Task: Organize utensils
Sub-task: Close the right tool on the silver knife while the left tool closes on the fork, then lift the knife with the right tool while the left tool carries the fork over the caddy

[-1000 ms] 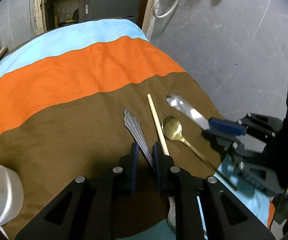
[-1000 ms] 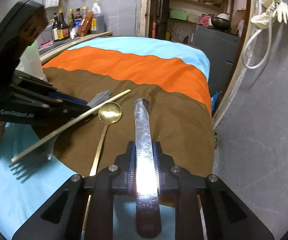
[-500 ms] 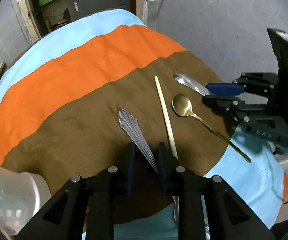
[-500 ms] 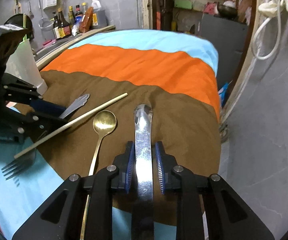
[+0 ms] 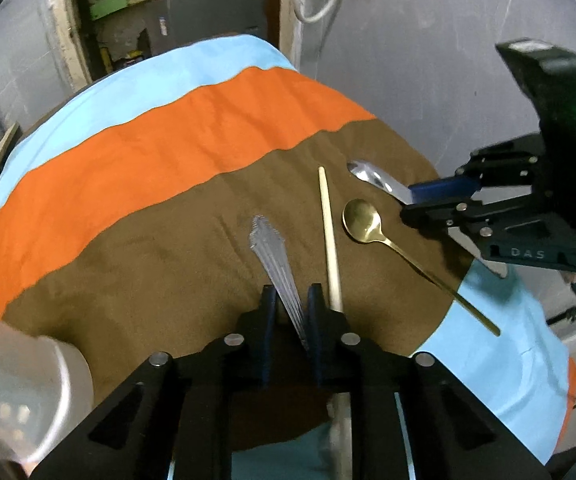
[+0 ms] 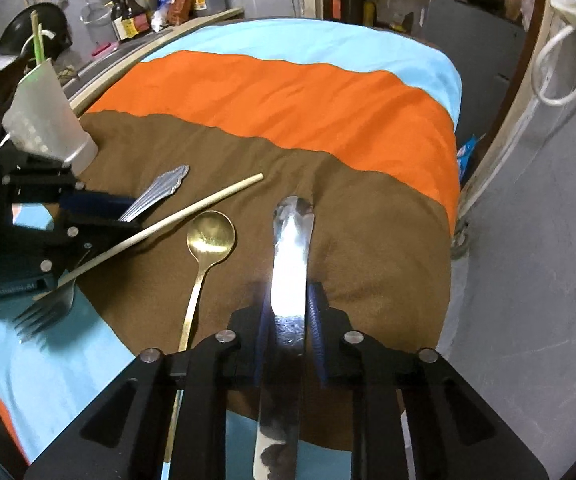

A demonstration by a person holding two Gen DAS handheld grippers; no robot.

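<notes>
My left gripper (image 5: 291, 300) is shut on a silver fork (image 5: 273, 252), held by its ribbed handle; the tines (image 6: 43, 312) hang behind it in the right wrist view. My right gripper (image 6: 290, 312) is shut on a silver knife (image 6: 290, 256), its handle end pointing forward. Both are lifted slightly above the cloth. A gold spoon (image 5: 362, 220) and a pale wooden chopstick (image 5: 330, 240) lie on the brown band of the striped tablecloth (image 5: 167, 152) between the two grippers. The right gripper (image 5: 440, 196) shows at the right of the left wrist view.
A translucent plastic cup (image 6: 43, 120) holding a green stick stands at the table's left side, behind my left gripper (image 6: 99, 208). Bottles (image 6: 135, 12) line a counter beyond. The table's right edge drops to a grey floor (image 6: 528, 240). A dark cabinet (image 5: 203, 20) stands past the far end.
Both grippers have risen and pulled back a little with the fork and the knife held. The spoon and chopstick have not moved.
</notes>
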